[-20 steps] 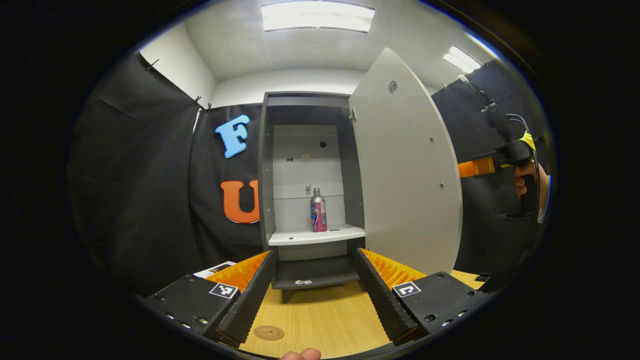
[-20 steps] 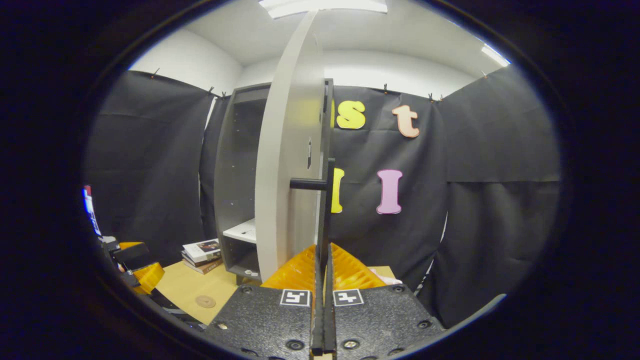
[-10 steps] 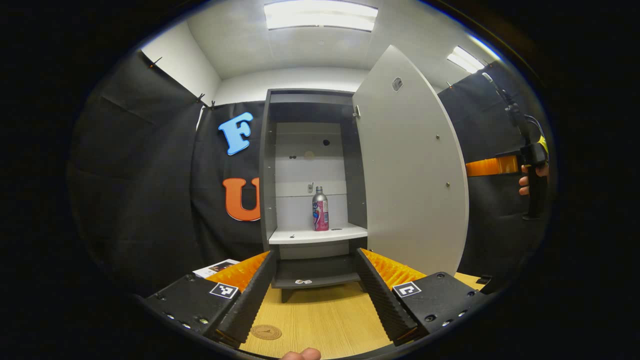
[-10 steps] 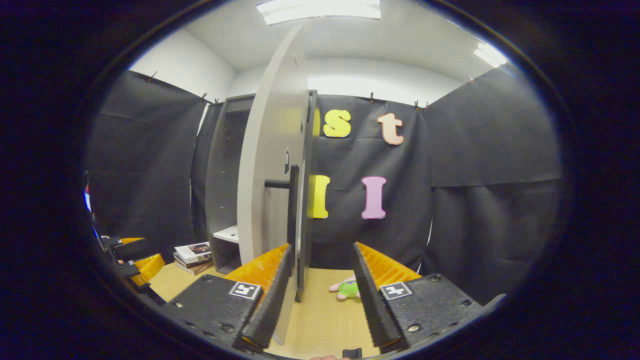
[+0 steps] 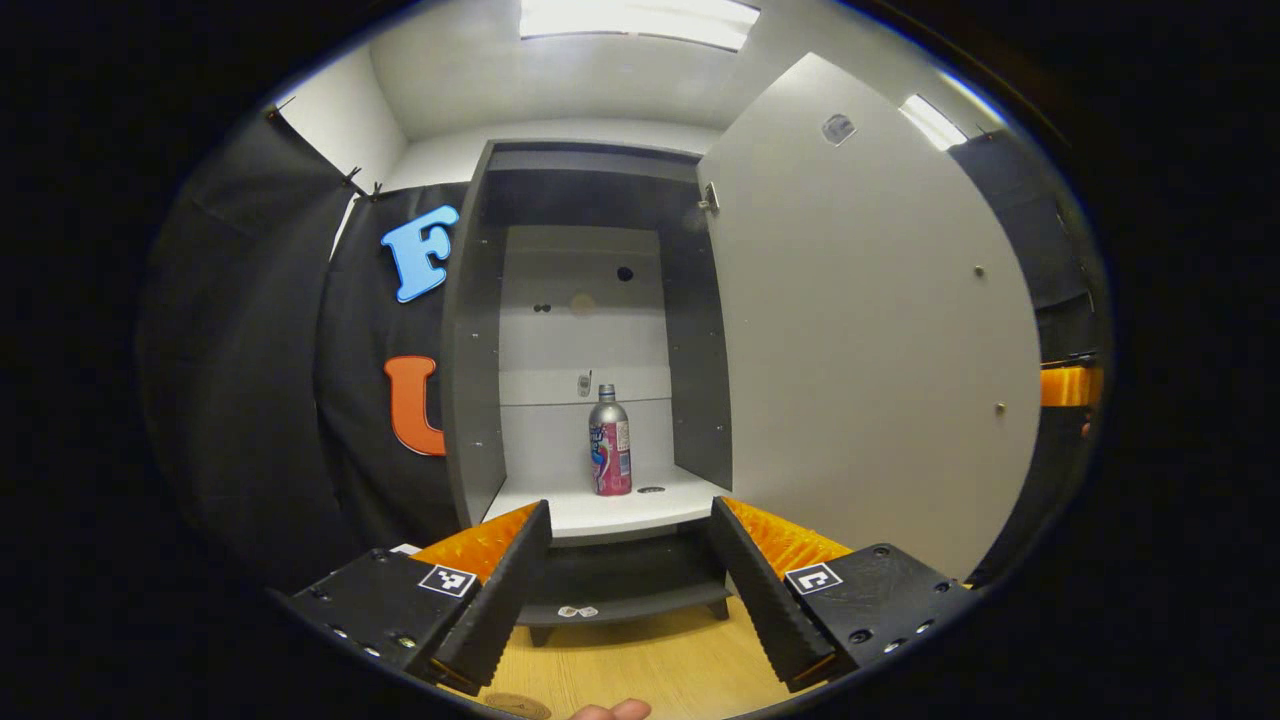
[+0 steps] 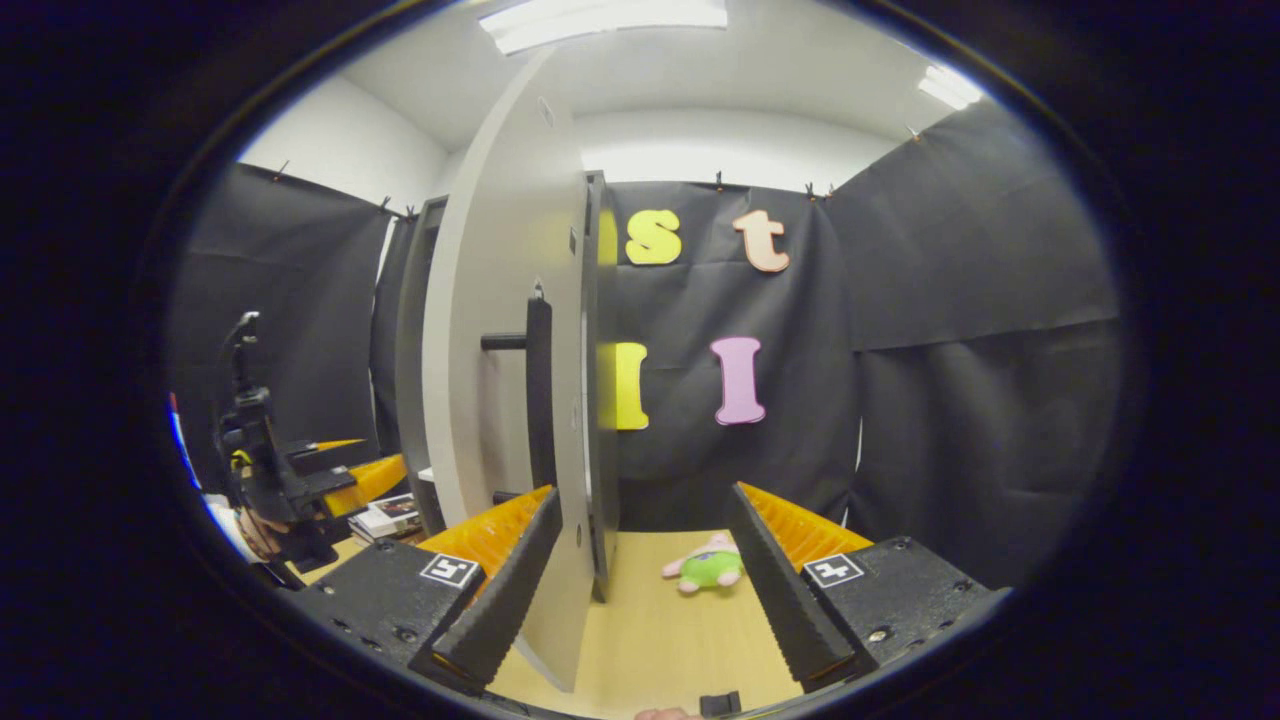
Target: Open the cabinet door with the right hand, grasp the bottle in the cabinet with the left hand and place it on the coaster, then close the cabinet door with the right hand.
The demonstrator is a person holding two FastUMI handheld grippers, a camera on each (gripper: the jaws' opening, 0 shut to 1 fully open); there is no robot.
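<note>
My left gripper (image 5: 628, 590) points straight into the open cabinet (image 5: 470, 330), its fingers spread apart with nothing between them, because the next thing I need is the bottle (image 5: 609, 442). The bottle stands upright on the white shelf (image 5: 560, 512), straight ahead of the left gripper and a little above the gap between the fingers, still well apart from them. I hold the fingers wide so the bottle can pass between them once I reach in.

The cabinet door (image 5: 870, 330) is swung out to the right of my left gripper, leaving the opening free, so the opening step looks done. In the right gripper view the door stands edge-on just ahead and to the left, with its black handle (image 6: 539, 390) beyond the left finger (image 6: 500, 580). My right gripper (image 6: 640, 585) has its fingers apart and clamps nothing; I judge it waits beside the door so it can push it shut later. A small plush toy (image 6: 705, 566) lies on the wooden table (image 6: 650, 640) ahead, between the right gripper's fingers. Far to its left I see the left gripper (image 6: 340, 480) reaching toward the cabinet, with books (image 6: 385, 518) below it.

I cannot make out the coaster with any certainty.
</note>
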